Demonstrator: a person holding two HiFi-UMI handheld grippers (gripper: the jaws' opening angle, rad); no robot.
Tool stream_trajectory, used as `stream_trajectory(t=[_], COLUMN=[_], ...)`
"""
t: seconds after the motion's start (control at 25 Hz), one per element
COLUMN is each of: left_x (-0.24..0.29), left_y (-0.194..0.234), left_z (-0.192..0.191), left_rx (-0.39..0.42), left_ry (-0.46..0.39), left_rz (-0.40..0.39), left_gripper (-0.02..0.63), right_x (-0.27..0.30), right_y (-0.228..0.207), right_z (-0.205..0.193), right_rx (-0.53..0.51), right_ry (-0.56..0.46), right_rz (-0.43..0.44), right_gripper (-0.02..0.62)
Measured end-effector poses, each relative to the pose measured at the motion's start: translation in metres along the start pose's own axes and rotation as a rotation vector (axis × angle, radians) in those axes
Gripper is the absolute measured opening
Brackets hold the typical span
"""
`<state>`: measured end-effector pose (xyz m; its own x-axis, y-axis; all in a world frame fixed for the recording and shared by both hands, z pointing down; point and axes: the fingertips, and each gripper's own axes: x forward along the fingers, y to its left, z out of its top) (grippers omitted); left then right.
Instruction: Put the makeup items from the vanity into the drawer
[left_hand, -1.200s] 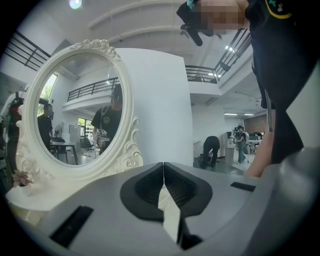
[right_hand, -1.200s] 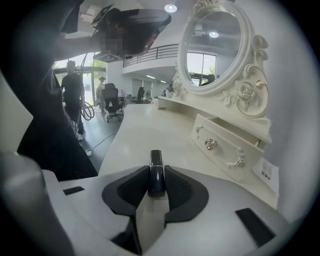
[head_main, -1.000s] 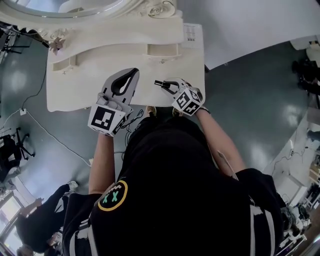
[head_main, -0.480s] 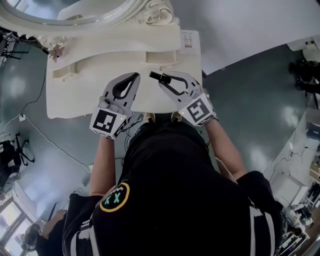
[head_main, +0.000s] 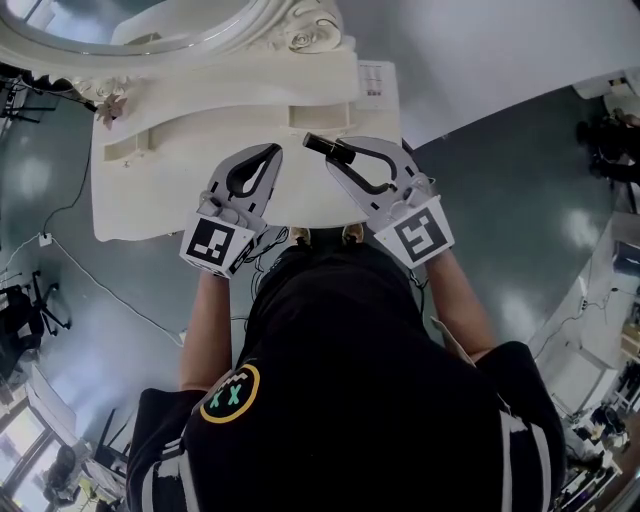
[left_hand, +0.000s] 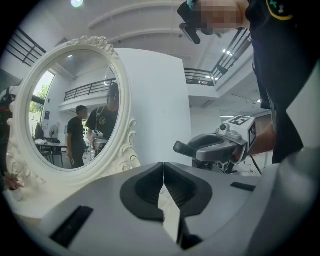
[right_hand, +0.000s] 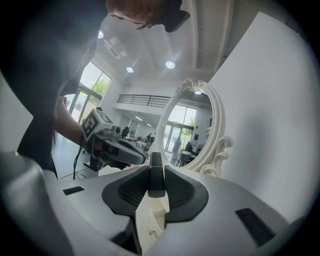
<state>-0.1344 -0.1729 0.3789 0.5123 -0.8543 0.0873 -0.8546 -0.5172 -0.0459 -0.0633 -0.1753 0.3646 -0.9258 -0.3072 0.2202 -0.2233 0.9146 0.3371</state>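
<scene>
In the head view my right gripper is shut on a slim black makeup stick and holds it over the white vanity top, just in front of a small open drawer. The right gripper view shows the black stick pinched upright between the pads of my right gripper. My left gripper hovers over the vanity's middle, its jaws shut with nothing in them. In the left gripper view the left gripper is closed, and the right gripper shows ahead with the stick's tip.
An oval mirror in a carved white frame stands at the vanity's back; the mirror reflects people. A second small drawer sits at the left of the shelf. A white printed card lies at the back right. Cables trail over the grey floor.
My right gripper has moved away from my body towards the small drawer, carrying the black stick. The left gripper has hardly shifted.
</scene>
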Motion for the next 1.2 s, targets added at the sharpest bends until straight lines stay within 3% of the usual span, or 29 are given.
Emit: stream_trajectory(t=[0.48, 0.64, 1.2], left_x=[-0.001, -0.005, -0.010], left_y=[0.006, 0.008, 0.017], left_z=[-0.001, -0.001, -0.004], left_rx=[0.000, 0.000, -0.001], left_ry=[0.009, 0.003, 0.017], left_rz=[0.009, 0.012, 0.040], left_gripper=[0.023, 0.023, 0.023], right_x=[0.024, 0.047, 0.108], right_y=[-0.020, -0.039, -0.038], right_z=[0.000, -0.016, -0.171], right_rx=[-0.020, -0.038, 0.076], right_ry=[-0.036, -0.004, 0.298], right_rz=[-0.005, 0.007, 0.139], right_gripper=[0.118, 0.118, 0.118])
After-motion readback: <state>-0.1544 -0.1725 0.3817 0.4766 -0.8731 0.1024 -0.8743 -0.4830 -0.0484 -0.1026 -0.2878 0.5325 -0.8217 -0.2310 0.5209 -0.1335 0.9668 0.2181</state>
